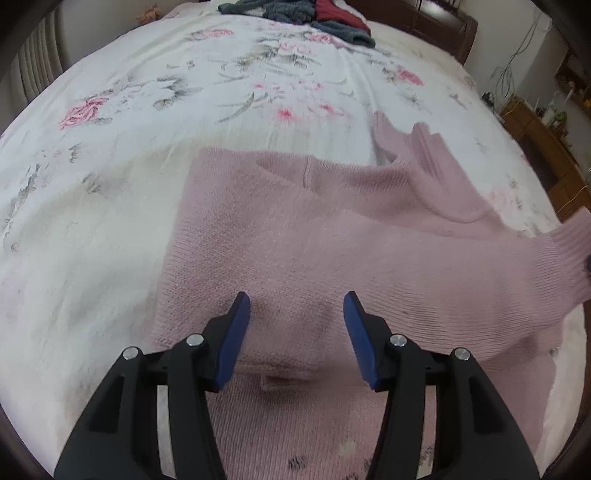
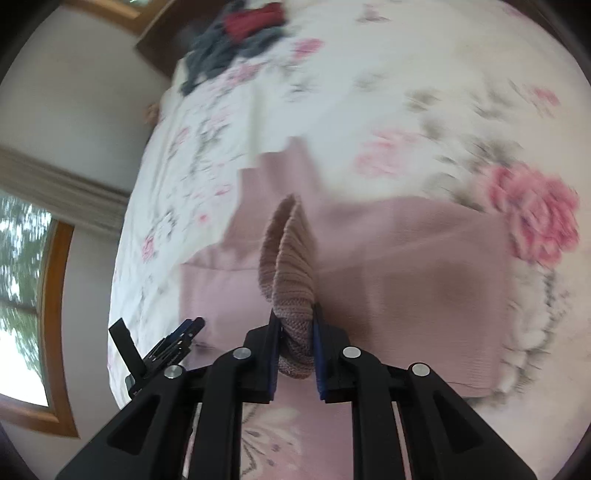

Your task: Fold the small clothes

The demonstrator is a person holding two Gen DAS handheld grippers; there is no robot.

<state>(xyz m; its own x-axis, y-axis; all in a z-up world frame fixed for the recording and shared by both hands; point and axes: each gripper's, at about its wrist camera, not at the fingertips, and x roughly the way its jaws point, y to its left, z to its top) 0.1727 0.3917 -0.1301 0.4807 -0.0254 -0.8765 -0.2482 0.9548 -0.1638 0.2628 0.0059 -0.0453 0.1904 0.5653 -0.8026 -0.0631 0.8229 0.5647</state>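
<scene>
A wide bed covered in a white quilt printed with pink roses and grey leaves (image 1: pixel 155 92) fills both views. On its near part lies a pale pink knitted sweater (image 1: pixel 295 236), spread mostly flat with one side folded over the body so a diagonal edge crosses the chest; a ribbed sleeve end runs off toward the right edge of the left wrist view, and another ribbed piece sticks up beyond the folded edge. In the right wrist view the same sweater (image 2: pixel 406 280) looks blurred, lying flat under the raised cuff. At the far end of the bed sits a heap of dark grey-blue and red clothes (image 1: pixel 303 14), well apart from the sweater, next to a dark wooden headboard (image 1: pixel 436 26). A wood-framed window (image 2: pixel 33 314) shows at the left of the right wrist view. The left gripper (image 1: pixel 297 321) hangs over the sweater's lower part with its blue-padded jaws spread wide and nothing between them. The right gripper (image 2: pixel 295 332) has its jaws pinched on the sweater's ribbed pink cuff (image 2: pixel 291 266), which stands up in a loop between the pads.
</scene>
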